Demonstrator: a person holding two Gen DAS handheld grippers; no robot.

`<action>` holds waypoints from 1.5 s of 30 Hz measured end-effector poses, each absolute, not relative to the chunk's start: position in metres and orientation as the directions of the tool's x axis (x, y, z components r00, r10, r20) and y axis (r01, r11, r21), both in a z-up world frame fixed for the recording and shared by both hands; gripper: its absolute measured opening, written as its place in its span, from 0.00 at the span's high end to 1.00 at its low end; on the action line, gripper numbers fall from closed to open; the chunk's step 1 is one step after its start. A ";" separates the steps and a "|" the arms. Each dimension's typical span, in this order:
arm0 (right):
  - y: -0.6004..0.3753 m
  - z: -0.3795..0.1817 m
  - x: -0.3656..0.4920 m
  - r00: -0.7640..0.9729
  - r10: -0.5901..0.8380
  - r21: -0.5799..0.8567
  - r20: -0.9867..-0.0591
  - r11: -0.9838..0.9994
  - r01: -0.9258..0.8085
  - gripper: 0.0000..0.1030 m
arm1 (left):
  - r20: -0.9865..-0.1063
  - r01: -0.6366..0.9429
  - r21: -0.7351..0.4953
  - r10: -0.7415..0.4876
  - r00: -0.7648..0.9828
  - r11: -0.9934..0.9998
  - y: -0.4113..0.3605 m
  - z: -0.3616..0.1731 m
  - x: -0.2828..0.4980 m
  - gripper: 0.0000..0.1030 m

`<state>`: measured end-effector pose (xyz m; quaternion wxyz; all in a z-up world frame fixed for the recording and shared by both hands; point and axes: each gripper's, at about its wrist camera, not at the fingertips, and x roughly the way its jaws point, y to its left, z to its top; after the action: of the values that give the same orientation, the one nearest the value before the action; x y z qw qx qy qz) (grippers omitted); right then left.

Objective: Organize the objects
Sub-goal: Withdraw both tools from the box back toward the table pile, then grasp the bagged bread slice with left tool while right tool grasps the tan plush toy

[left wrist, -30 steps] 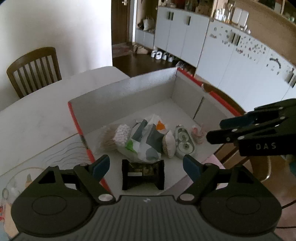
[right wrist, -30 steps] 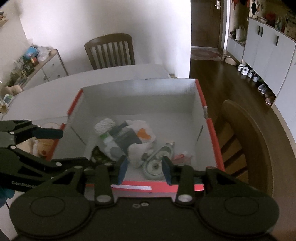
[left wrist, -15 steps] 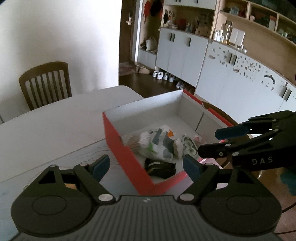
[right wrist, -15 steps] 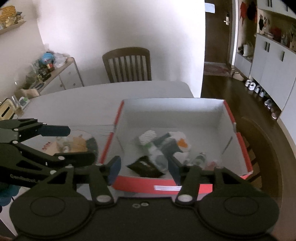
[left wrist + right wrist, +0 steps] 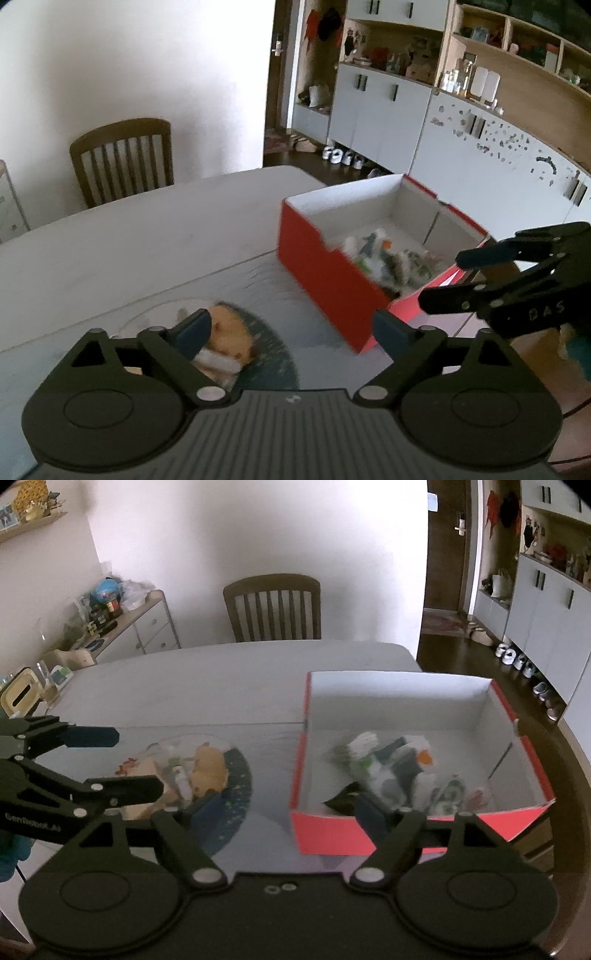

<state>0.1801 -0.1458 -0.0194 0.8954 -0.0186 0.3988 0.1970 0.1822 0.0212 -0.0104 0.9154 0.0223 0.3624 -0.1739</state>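
Right wrist view shows a red box [image 5: 373, 830] on the grey table [image 5: 207, 686], with a jumble of small packets [image 5: 384, 771] and a dark pouch [image 5: 341, 797] on its floor; beside it a round dish [image 5: 236, 775] holds more oddments, a tan lump [image 5: 208, 768] among them; the right tongs [image 5: 273, 812] gape wide and carry nothing; the left tongs [image 5: 291, 328] are likewise spread wide and empty, hanging above the dish in the left wrist view, with the box [image 5: 325, 269] off to their right; the dish pieces look light and soft, likely to squash or slip, so a gentle pinch across the tan lump's middle seems best; the blur hides what the smaller bits are.
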 end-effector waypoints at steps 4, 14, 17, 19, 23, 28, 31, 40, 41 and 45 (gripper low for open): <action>-0.128 -0.025 0.178 0.601 0.330 0.125 -0.727 0.926 -0.357 0.20 | -0.676 0.318 -0.084 -0.288 0.678 0.944 0.045 -0.018 0.176 0.02; -0.088 -0.044 0.186 0.580 0.302 0.119 -0.756 0.936 -0.332 0.20 | -0.700 0.296 -0.059 -0.251 0.669 0.953 0.095 -0.050 0.168 0.00; -0.081 -0.050 0.192 0.570 0.292 0.118 -0.768 0.939 -0.322 0.20 | -0.719 0.282 -0.055 -0.233 0.655 0.958 0.107 -0.061 0.170 0.00; -0.076 -0.053 0.196 0.565 0.287 0.113 -0.774 0.940 -0.322 0.20 | -0.732 0.276 -0.047 -0.221 0.645 0.960 0.115 -0.068 0.173 0.00; -0.067 -0.059 0.203 0.558 0.273 0.095 -0.784 0.941 -0.326 0.20 | -0.748 0.282 -0.017 -0.199 0.634 0.959 0.124 -0.082 0.179 0.00; -0.054 -0.068 0.215 0.544 0.266 0.084 -0.796 0.938 -0.337 0.20 | -0.768 0.299 -0.012 -0.200 0.608 0.954 0.131 -0.099 0.190 0.00; -0.045 -0.071 0.221 0.539 0.258 0.063 -0.802 0.934 -0.353 0.20 | -0.782 0.280 -0.027 -0.195 0.592 0.960 0.136 -0.103 0.197 0.00; -0.028 -0.080 0.242 0.521 0.259 0.058 -0.814 0.927 -0.370 0.20 | -0.826 0.118 -0.079 -0.131 0.548 0.990 0.138 -0.099 0.225 0.00; -0.026 -0.082 0.243 0.518 0.258 0.055 -0.815 0.925 -0.375 0.20 | -0.827 0.109 -0.087 -0.133 0.547 0.990 0.138 -0.098 0.227 0.00; -0.021 -0.086 0.248 0.510 0.256 0.044 -0.821 0.919 -0.391 0.20 | -0.834 0.044 -0.132 -0.135 0.535 0.990 0.138 -0.094 0.242 0.00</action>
<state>0.2484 -0.0210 -0.0864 0.8657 -0.0737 0.4584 0.1870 0.2415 0.1384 -0.0940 0.8747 -0.0475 0.4797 -0.0510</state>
